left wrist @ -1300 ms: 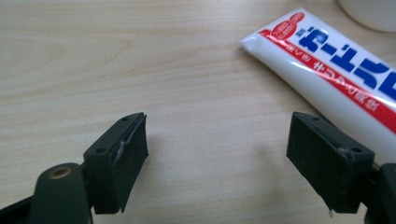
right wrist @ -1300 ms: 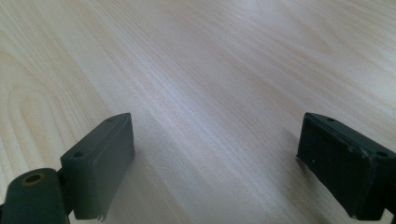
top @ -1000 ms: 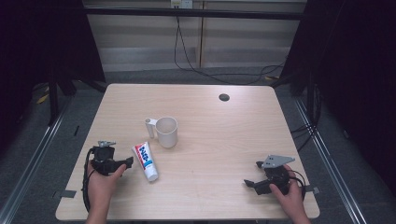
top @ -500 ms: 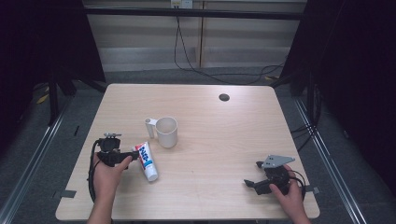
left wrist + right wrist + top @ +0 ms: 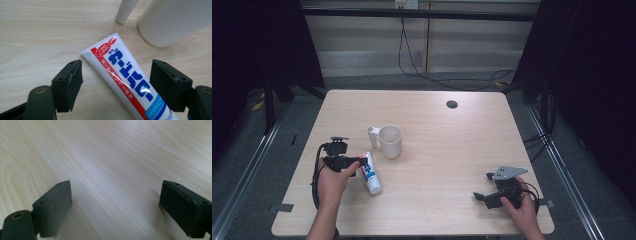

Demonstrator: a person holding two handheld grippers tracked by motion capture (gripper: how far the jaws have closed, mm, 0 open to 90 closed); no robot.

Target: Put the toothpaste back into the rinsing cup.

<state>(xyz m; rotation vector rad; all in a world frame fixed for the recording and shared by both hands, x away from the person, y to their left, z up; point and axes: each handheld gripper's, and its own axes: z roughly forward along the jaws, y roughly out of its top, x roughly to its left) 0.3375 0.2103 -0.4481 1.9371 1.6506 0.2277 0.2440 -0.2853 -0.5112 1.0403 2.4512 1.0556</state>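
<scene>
Tube (image 5: 370, 173) flat on table (image 5: 442, 125), just beside mug (image 5: 390, 141), on the near left side of it, apart from it. White tube, red and blue print, flat crimped end toward mug (image 5: 172, 20), cap end away, out of frame in left claw view. Tube (image 5: 125, 75) lying slantwise between the two pads of left claw (image 5: 116, 83); pads (image 5: 72, 80) clear of it on both sides, not pressing. Left claw jaws wide apart, just been closing a little, tube between them untouched. Left claw (image 5: 357, 161) seen from above at the tube's mug-side end, held in a hand (image 5: 332, 180) coming from the near edge, cable looping beside the wrist.

Mug white, upright, handle (image 5: 372, 134) turned left; handle (image 5: 126, 10) and wall at top of left claw view.

Right claw (image 5: 484, 186) well apart from mug, far to its near right, close to table's near edge, grey plate on top. Right claw (image 5: 115, 207) jaws wide apart, bare wood between them.

Dark round hole (image 5: 452, 104) in table beyond mug, to its right.
</scene>
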